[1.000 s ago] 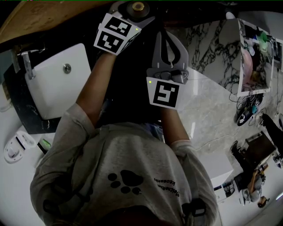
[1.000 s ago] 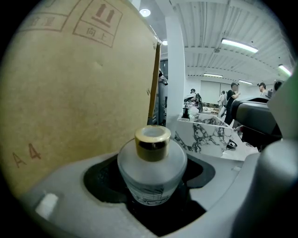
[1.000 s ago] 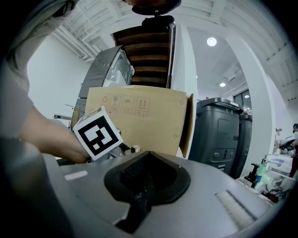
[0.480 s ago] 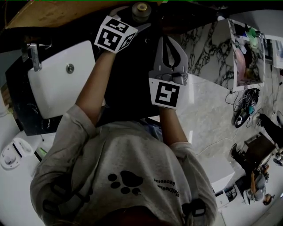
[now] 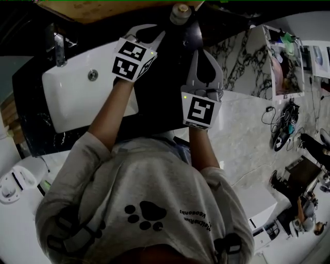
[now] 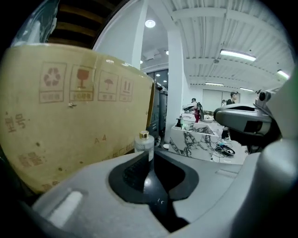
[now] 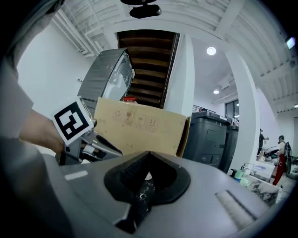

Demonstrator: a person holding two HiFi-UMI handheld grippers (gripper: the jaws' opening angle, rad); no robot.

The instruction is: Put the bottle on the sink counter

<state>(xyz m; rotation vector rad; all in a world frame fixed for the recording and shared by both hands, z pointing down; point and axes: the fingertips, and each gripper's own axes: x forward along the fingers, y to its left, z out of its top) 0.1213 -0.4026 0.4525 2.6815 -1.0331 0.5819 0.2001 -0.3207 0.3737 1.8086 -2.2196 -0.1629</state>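
A small clear bottle with a gold cap stands upright on the dark sink counter, next to a cardboard box. In the left gripper view the bottle stands beyond the jaws and apart from them. My left gripper sits short of the bottle. Its jaws have just been closing, with nothing between them, and its fingertips meet. My right gripper hovers to the right of the left one, shut and empty. The right gripper view shows the left gripper at the left.
A white basin with a chrome tap is set in the counter at the left. A marble-patterned wall stands to the right, with cables on the floor beyond it. Dark bins stand behind the box.
The left gripper, which was round the bottle, has drawn back toward me and its jaws have come together. The bottle stays on the counter. The right gripper drew back a little too.
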